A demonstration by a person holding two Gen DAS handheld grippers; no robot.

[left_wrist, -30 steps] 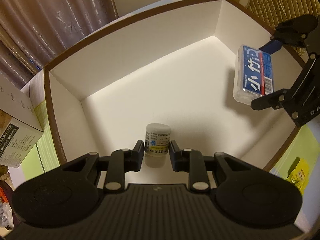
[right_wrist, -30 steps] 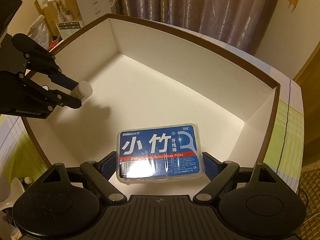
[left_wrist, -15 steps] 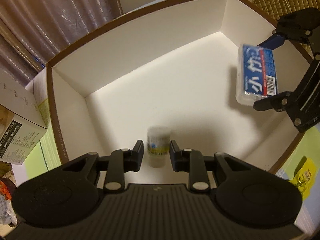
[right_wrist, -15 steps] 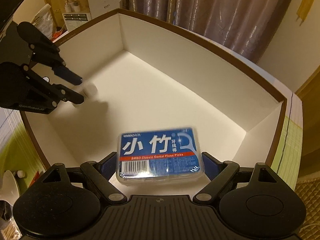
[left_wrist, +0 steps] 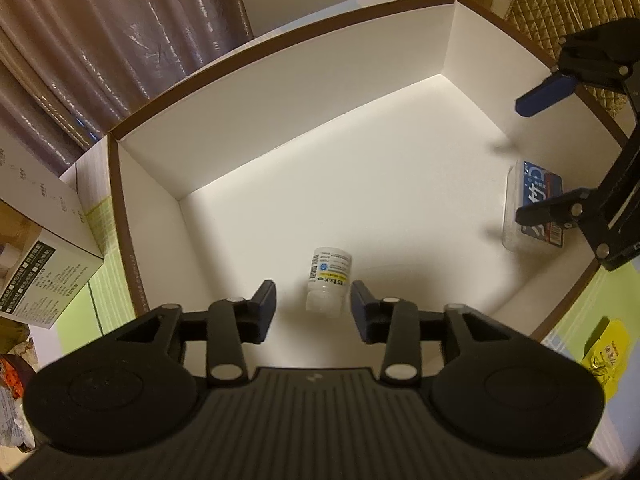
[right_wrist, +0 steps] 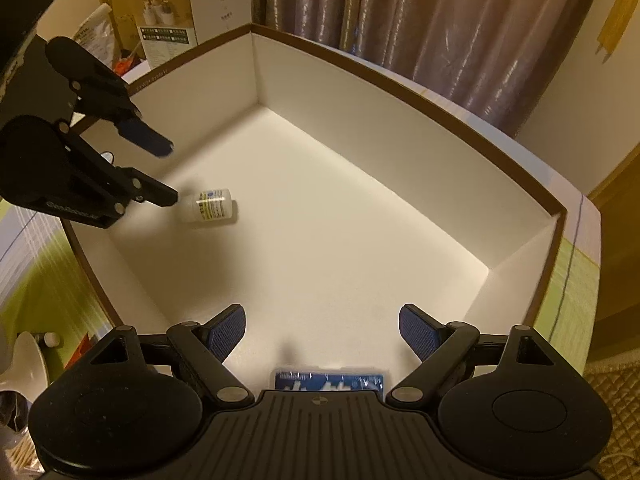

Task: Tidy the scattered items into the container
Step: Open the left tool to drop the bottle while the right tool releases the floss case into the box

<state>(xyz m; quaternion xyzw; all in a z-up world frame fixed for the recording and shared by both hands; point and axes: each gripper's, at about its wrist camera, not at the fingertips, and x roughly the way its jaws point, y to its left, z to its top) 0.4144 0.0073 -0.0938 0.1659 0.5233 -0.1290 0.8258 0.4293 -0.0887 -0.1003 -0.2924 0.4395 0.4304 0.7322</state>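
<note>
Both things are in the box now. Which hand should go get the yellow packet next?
Probably the right gripper. In the left wrist view the yellow packet lies outside the white box on the side where the right gripper hangs. Its jaws stand open and empty above the floss box, so it's free; the left gripper is opening over the bottle.

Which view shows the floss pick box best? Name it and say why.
The left wrist view: the floss pick box lies on the container floor, most of its blue label visible. The right wrist view shows only its top edge behind the right gripper body.

Curtains (right_wrist: 420, 20), printed carton (right_wrist: 170, 12), yellow packet (left_wrist: 606, 354)
</note>
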